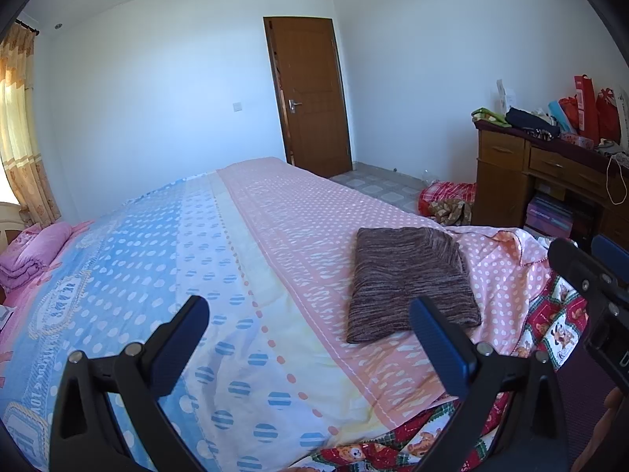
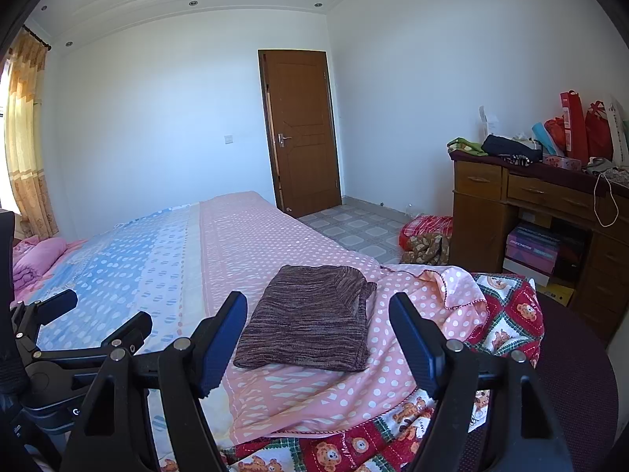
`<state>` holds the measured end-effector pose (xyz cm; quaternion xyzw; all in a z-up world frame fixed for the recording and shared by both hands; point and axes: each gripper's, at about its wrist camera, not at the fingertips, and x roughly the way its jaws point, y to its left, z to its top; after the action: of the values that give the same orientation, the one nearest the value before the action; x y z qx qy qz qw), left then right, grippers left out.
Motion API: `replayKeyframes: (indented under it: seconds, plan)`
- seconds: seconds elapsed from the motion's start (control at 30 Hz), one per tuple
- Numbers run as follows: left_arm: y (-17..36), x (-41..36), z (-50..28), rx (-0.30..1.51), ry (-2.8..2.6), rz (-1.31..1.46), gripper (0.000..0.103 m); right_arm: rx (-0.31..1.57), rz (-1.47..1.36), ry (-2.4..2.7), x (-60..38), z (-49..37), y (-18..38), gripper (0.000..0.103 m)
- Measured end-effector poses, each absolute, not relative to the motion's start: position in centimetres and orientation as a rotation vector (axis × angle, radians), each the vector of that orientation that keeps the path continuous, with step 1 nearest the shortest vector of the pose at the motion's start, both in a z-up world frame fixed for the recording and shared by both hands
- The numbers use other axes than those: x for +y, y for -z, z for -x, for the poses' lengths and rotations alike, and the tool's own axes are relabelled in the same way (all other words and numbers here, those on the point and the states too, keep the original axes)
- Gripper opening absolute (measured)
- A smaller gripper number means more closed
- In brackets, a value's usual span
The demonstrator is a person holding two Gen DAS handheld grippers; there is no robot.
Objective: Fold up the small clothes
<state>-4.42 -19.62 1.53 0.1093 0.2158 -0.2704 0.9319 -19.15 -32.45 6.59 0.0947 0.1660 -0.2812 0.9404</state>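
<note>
Two fisheye views, both low over the near end of the bed (image 1: 243, 236), both facing along it toward the brown door (image 1: 310, 98). Left wrist view set left, angled down past its own left tongs (image 1: 310, 316). Right wrist view beside it, close behind the folded sweater (image 2: 310, 320). Shared: bed, sweater, door, cluttered dresser (image 2: 530, 204); left tongs visible at its left edge.

The bed (image 2: 251, 236) wears a dotted sheet (image 1: 165, 275), blue to the left, pink to the right. A folded brown sweater (image 2: 310, 322) lies on the pink part, just ahead between the right gripper's fingers. A pink quilt (image 1: 31, 255) sits far left.
</note>
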Motion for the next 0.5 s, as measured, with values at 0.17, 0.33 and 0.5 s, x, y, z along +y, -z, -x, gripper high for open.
replayKeyframes:
  seconds: [0.17,0.33,0.5]
  plan:
    - [-1.57,-19.46,4.13,0.45,0.549,-0.22,0.103,0.34,-0.193,0.574,-32.47,19.12,-6.57,0.075]
    - [-1.59,-19.5,4.07,0.458,0.557,-0.222,0.103,0.34,-0.191,0.575,-32.49,19.15,-6.58,0.075]
    - [-1.59,-19.51,3.87,0.479,0.585,-0.217,0.103,0.34,-0.192,0.576,-32.42,19.19,-6.56,0.075]
